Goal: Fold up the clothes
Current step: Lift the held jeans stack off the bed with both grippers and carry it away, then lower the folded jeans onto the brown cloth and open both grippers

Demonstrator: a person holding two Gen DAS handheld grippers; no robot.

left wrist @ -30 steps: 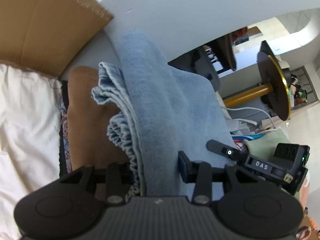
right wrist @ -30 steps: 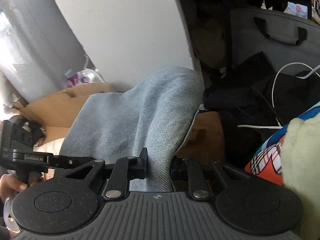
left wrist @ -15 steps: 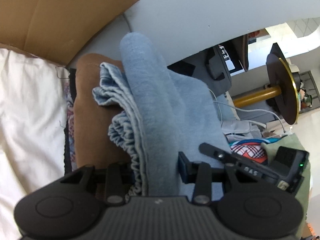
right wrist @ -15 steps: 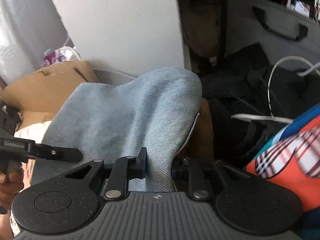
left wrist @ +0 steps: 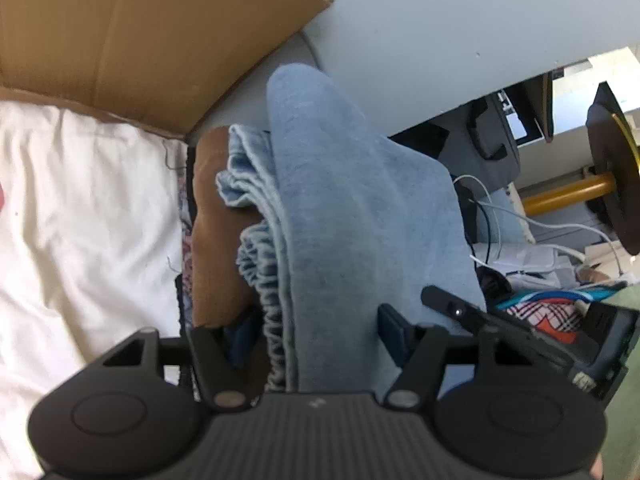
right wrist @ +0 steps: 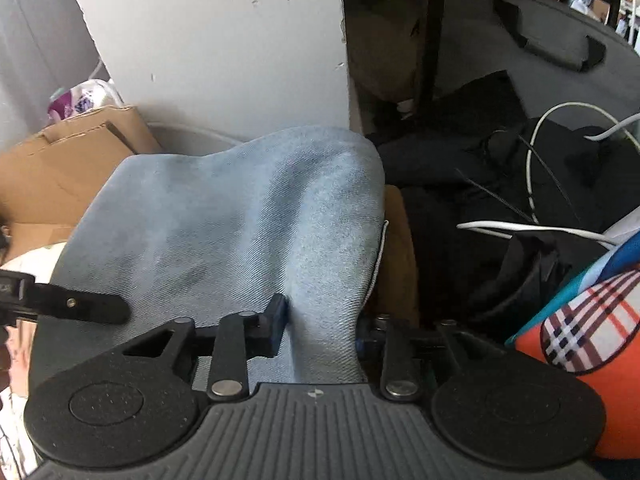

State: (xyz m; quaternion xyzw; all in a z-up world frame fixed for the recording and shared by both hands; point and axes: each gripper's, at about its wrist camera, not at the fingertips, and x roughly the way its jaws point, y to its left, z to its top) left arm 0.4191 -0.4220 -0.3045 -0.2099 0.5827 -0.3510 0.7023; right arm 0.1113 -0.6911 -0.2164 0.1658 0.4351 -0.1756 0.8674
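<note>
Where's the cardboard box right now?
In the left wrist view the cardboard box fills the upper left, above the white cloth; in the right view it sits far left, beside the denim.

white wall (right wrist: 216, 40); cardboard (left wrist: 132, 36) leaning on it; grey suitcase (right wrist: 532, 68); daylight at right

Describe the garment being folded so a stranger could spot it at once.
Start at the cardboard sheet leaning on the white wall. Just below it, pale blue denim trousers drape between the left tool and right tool. Only they have a gathered elastic waistband; the brown cloth underneath is plain.
</note>
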